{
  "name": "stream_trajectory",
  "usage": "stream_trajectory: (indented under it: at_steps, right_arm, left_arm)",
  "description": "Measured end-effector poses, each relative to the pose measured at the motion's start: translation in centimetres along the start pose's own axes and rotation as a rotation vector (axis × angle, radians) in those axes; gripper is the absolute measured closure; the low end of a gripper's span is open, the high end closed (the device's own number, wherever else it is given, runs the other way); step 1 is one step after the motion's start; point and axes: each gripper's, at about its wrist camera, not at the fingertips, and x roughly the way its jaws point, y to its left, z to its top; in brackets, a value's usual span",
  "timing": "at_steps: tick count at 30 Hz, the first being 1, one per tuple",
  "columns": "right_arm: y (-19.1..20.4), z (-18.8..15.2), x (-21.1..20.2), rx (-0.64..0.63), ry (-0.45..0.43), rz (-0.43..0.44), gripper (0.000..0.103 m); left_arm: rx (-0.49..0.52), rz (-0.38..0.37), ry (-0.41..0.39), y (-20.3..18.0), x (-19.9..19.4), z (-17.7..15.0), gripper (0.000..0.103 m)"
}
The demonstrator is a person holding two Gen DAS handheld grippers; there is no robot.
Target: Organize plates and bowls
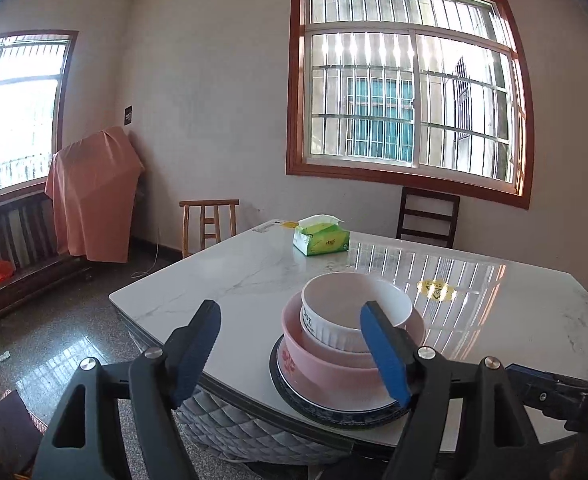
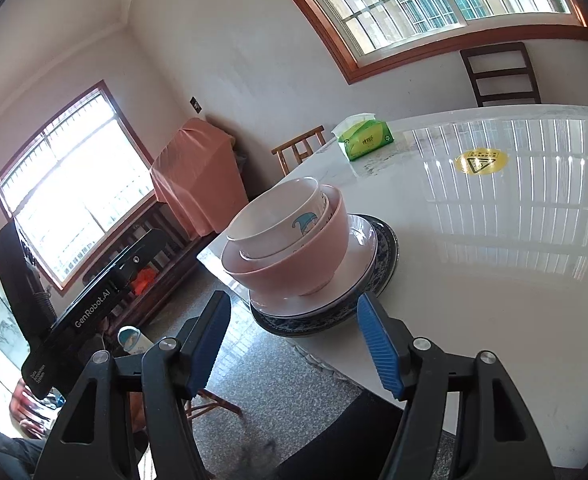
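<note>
Surface (image 1: 254, 264): white marble-look top; near edge and a clipped corner show in both wrist views. Wide bare stretch beyond the stack toward 12 and 2 o'clock, glossy with window glare.

Stack sits near the front edge of the surface, upright, openings up; round pieces, so no long axis. Largest to smallest:
- dark-rimmed plate (image 2: 385, 252), bottom, its rim reaching just about to the surface edge.
- white plate (image 2: 357, 264) on it.
- pink bowl (image 1: 325, 364) on the white plate.
- white bowl (image 1: 349, 304) nested in the pink one, tilted a little; blue print on its side in the right view.

Left gripper (image 1: 294, 354): fingers apart, nothing between them; right finger overlaps the stack's 3 o'clock side in view, contact cannot be told.
Right gripper (image 2: 292, 346): fingers apart, empty, below the stack at 6 o'clock, just short of the plate rim.

Around: green tissue pack (image 1: 321, 239) at 12 o'clock, well apart from the stack; yellow sticker (image 1: 435, 290) at 2 o'clock. Wooden stool (image 1: 209, 224) and dark chair (image 1: 427, 216) beyond the far edge.
</note>
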Motion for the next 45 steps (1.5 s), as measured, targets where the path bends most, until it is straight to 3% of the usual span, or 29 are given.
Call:
stream_trajectory:
  at_steps: [4,10,24,31,45]
  right_arm:
    - [0.6,-0.3,-0.9,-0.044,-0.037,-0.012,0.038]
    - [1.5,-0.6,-1.6,-0.093,-0.069,-0.002,0.034]
    - [1.4,-1.2,-3.0,-0.108,-0.129,-0.009,0.025]
    - [1.4,-1.5,-3.7,-0.117,-0.155,-0.031,0.016]
    - [1.1,-1.9,-4.3,-0.142,-0.177,-0.078,0.012]
  left_arm:
    - [0.002,-0.019,-0.025,-0.6,-1.2,0.5,0.019]
    - [-0.012,-0.062,-0.036,-0.8,-2.6,0.8,0.018]
    - [-0.012,-0.038,-0.016,-1.2,-3.0,0.7,0.018]
    - [-0.012,-0.026,0.011,-1.3,-2.6,0.3,0.018]
    - [0.002,-0.013,0.064,-2.2,-1.4,-1.0,0.018]
